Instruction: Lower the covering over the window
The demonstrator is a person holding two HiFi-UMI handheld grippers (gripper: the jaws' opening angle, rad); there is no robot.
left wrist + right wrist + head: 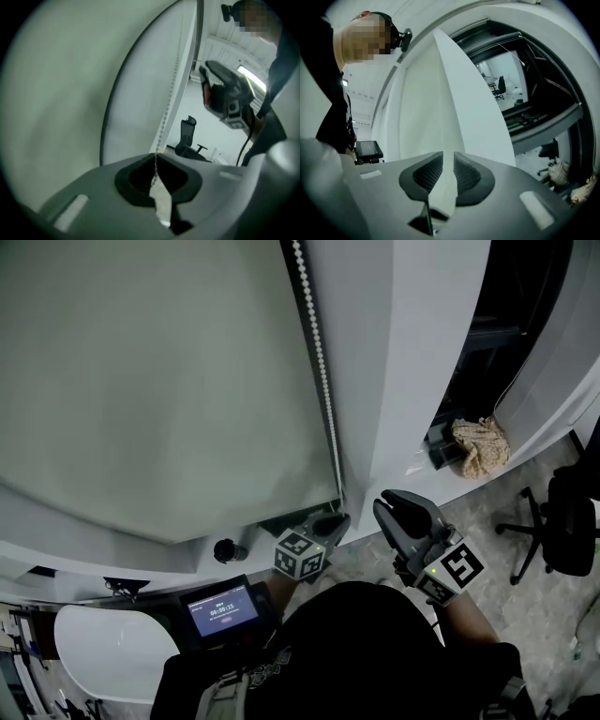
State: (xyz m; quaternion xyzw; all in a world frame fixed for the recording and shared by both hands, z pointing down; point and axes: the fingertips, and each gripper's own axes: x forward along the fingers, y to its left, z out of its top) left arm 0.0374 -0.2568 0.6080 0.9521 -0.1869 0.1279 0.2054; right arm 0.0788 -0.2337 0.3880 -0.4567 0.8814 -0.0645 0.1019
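Where the bead chain hangs down the right edge of the roller blind, the head view shows the left gripper at the chain's lower end. Its grey jaws are drawn together and point up toward the blind's bottom right corner. The blind is a smooth, matte, grey-green sheet, and its curved hem lies just above the white sill. The right gripper stands just beside the left one, clear of the chain, with its rounded jaws pointing up at the white wall. A crumpled beige cloth lies on the ledge further right, at the foot of a dark opening.

Seen in the left gripper view, the left gripper is clamped on the bead chain. The jaw tips meet on the small pale beads, and the chain runs straight up from them beside the blind. The pads are black and ribbed, set in grey plastic. The right gripper shows at the upper right, apart from the chain.

From the right gripper view, the right gripper has its jaws a narrow slit apart with nothing between them. Two ribbed black pads face each other, aimed at a white wall edge.
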